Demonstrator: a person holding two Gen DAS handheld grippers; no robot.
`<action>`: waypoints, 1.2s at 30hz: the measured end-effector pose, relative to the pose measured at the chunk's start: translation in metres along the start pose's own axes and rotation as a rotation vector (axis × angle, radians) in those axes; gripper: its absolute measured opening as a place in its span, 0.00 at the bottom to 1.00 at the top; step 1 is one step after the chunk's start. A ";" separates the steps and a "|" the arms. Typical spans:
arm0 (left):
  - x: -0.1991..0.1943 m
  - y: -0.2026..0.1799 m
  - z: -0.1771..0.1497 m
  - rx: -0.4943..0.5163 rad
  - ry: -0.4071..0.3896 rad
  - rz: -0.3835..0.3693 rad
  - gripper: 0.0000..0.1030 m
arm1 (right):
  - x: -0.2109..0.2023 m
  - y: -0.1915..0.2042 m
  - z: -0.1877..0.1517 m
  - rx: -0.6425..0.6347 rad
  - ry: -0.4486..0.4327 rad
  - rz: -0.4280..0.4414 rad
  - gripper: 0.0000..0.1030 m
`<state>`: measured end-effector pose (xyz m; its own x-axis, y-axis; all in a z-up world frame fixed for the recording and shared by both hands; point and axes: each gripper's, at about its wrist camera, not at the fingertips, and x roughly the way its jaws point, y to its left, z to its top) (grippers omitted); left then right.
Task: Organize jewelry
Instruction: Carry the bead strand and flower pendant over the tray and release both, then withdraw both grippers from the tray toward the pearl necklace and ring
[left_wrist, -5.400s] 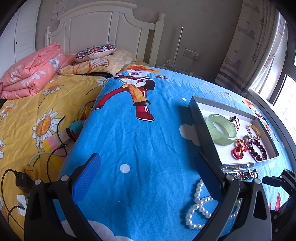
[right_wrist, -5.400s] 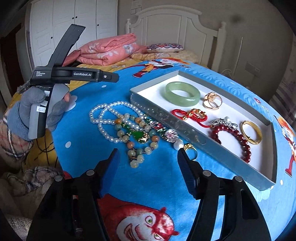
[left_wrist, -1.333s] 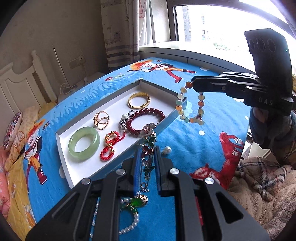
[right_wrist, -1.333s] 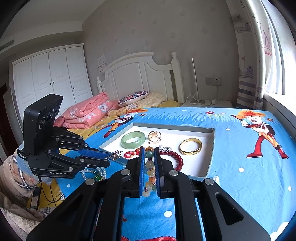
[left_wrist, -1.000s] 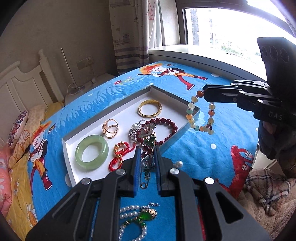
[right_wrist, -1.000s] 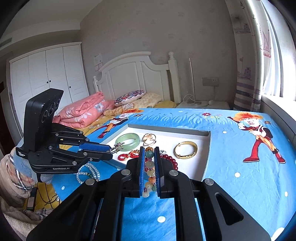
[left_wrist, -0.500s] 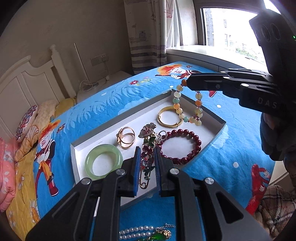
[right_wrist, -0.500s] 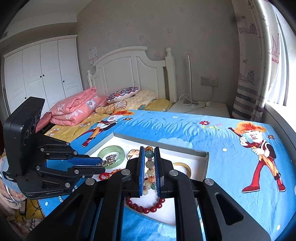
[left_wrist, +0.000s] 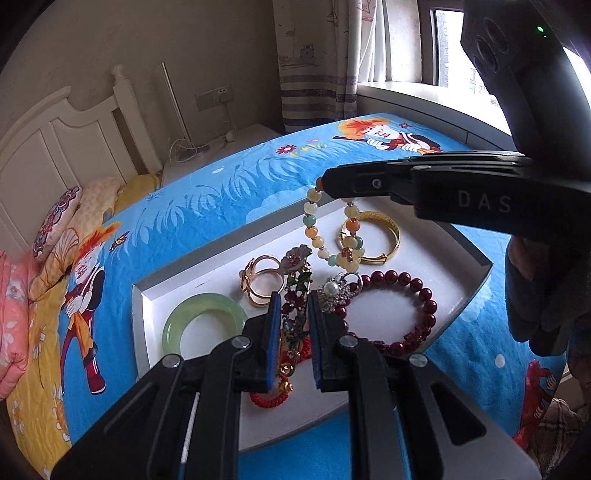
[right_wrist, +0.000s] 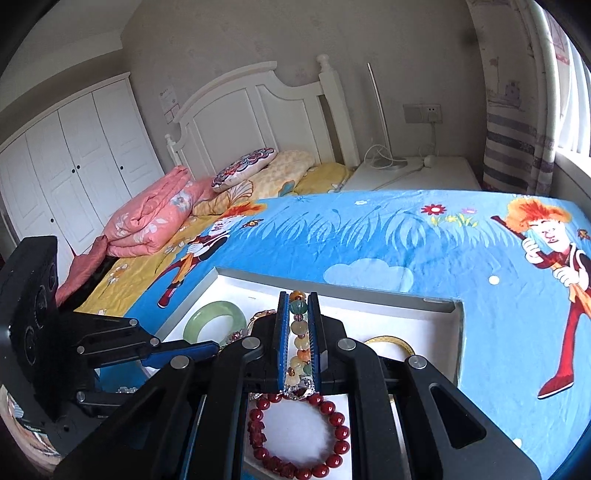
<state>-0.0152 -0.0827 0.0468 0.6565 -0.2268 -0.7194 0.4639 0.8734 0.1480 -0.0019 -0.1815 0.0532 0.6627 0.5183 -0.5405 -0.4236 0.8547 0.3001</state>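
My left gripper (left_wrist: 293, 301) is shut on a flower brooch (left_wrist: 295, 288) with dark red and green stones, held over the white tray (left_wrist: 147, 291). My right gripper (right_wrist: 298, 301) is shut on a bracelet of pale multicoloured beads (right_wrist: 300, 332); from the left wrist view that bracelet (left_wrist: 332, 236) hangs from the right gripper (left_wrist: 327, 182) above the tray's far end. In the tray lie a green jade bangle (left_wrist: 203, 325), a gold ring (left_wrist: 262, 278), a gold bangle (left_wrist: 380, 236), a dark red bead bracelet (left_wrist: 406, 306), a pearl brooch (left_wrist: 334, 293) and a red cord piece (left_wrist: 269, 397).
The tray lies on a blue cartoon blanket (right_wrist: 369, 236) on a bed. Pink quilts (right_wrist: 155, 214) and pillows (right_wrist: 243, 170) are piled by the white headboard (right_wrist: 258, 107). A gloved hand (left_wrist: 535, 291) holds the right gripper. A window sill (left_wrist: 424, 99) runs at right.
Both grippers have moved in over the tray with their jewellery. The bead bracelet now hangs above the gold bangle, and the brooch is over the tray's middle.
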 end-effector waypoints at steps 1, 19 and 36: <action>0.002 0.003 0.000 -0.012 0.005 0.009 0.14 | 0.006 -0.002 0.002 0.002 0.014 -0.017 0.11; -0.038 0.067 -0.026 -0.154 -0.052 0.110 0.79 | -0.044 -0.011 -0.006 0.028 -0.075 -0.040 0.48; -0.089 0.067 -0.085 -0.180 -0.141 0.221 0.96 | -0.081 -0.022 -0.058 0.093 -0.094 -0.032 0.56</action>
<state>-0.0928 0.0325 0.0628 0.8115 -0.0690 -0.5803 0.1960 0.9676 0.1590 -0.0825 -0.2441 0.0451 0.7319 0.4875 -0.4760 -0.3453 0.8677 0.3576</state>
